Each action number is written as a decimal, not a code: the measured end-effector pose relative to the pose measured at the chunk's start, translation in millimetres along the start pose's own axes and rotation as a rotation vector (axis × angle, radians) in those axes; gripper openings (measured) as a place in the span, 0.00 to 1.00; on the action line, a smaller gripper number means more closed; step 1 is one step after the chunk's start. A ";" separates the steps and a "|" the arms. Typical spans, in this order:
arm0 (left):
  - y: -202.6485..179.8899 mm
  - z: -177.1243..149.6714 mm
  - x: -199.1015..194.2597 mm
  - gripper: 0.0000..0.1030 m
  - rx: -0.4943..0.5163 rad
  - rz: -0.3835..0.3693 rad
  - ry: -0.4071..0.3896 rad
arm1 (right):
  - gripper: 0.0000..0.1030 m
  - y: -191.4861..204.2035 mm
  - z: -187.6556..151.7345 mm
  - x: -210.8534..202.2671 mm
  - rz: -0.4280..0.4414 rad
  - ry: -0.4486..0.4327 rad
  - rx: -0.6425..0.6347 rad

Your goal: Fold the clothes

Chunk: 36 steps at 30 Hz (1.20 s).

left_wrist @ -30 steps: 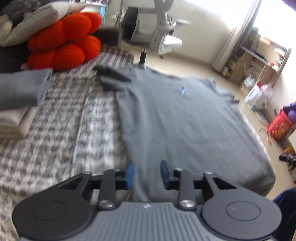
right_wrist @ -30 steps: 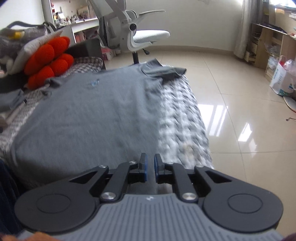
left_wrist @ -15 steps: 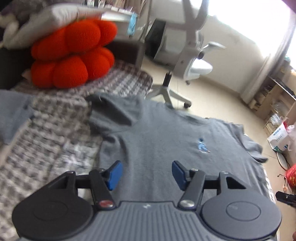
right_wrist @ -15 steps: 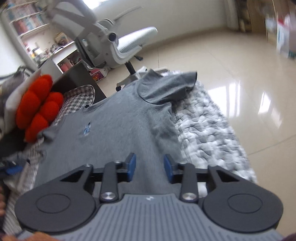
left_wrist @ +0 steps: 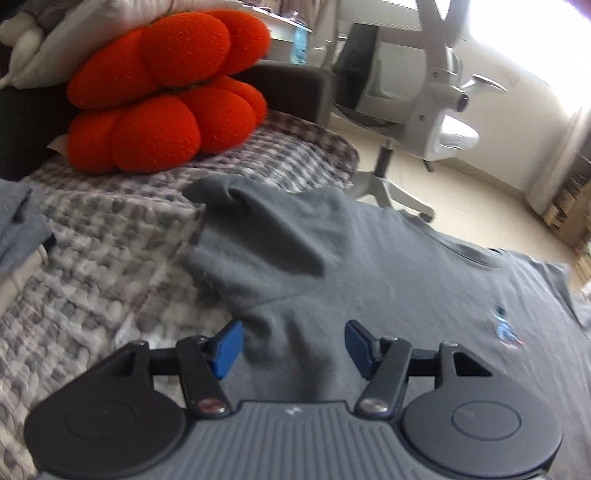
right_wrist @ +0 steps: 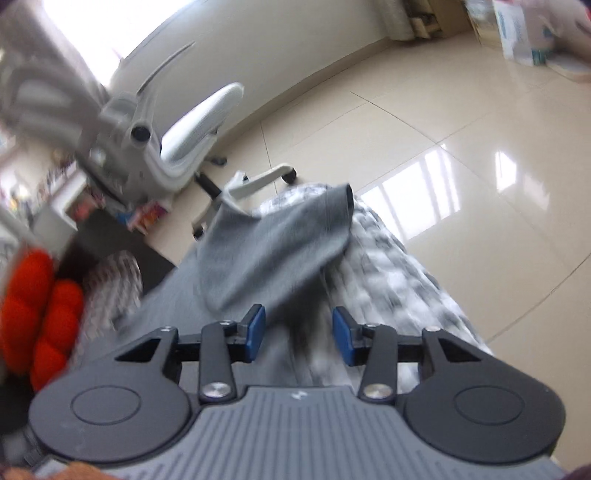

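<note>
**Grey T-shirt spread on a checked bed cover, both tongs open over its sleeves**

A grey T-shirt (left_wrist: 388, 280) lies face up and flat on a bed cover (left_wrist: 110, 266) of knobbly, woven grey-and-white check, which serves as the surface. The jersey fabric is smooth and matte. Its ribbed collar lies on the side toward a white swivel chair (left_wrist: 436, 122), which stands on glossy cream floor tiles (right_wrist: 461, 155) past the bed's end. A small blue chest emblem (left_wrist: 506, 330) is too blurred to read.

Left wrist view: the left tongs (left_wrist: 291, 345) hang just above the shirt where a short sleeve (left_wrist: 266, 236) joins the body, blue pads spread wide, nothing between them but cloth below. The sleeve is rumpled and stands up in soft folds beside the cover. Beyond the sleeve sit two stacked orange cushions (left_wrist: 166, 96), lobed like pumpkins and plush in texture, with a pale pillow (left_wrist: 74, 40) resting on top. A folded blue-grey garment (left_wrist: 18, 221) lies at the frame's left edge, well apart from the shirt.

Right wrist view: the right tongs (right_wrist: 298, 334) are likewise open, empty, poised over the shirt's side edge where it meets the checked cover. The other sleeve (right_wrist: 295, 240) points toward the chair's castor base. The orange cushions (right_wrist: 40, 306) appear blurred, on the far side of the shirt from the tiles. A white carton (right_wrist: 517, 33) stands on the floor; its print is illegible.
</note>
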State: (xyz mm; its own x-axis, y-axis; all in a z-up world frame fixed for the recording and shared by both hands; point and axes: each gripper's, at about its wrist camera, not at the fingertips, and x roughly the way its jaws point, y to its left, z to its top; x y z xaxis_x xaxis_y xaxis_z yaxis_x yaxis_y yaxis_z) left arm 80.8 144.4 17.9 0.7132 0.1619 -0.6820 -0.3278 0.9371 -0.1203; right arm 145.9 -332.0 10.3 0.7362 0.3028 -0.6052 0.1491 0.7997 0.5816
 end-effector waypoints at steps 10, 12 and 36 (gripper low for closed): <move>4.3 6.1 17.5 0.61 -0.027 0.037 0.004 | 0.06 18.9 3.1 11.7 -0.115 -0.144 -0.192; 6.4 7.3 18.6 0.61 -0.041 0.035 0.006 | 0.05 29.2 2.6 -2.0 -0.135 -0.220 -0.263; 112.3 36.4 38.1 0.61 -0.399 -0.103 -0.027 | 0.18 37.4 -11.7 6.9 -0.375 -0.210 -0.330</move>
State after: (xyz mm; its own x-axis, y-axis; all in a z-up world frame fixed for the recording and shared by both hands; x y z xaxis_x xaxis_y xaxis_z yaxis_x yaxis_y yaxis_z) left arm 93.8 267.1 4.7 0.7689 0.0870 -0.6334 -0.4651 0.7558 -0.4609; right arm 148.8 -294.0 21.6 0.7933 -0.1179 -0.5974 0.2370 0.9635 0.1246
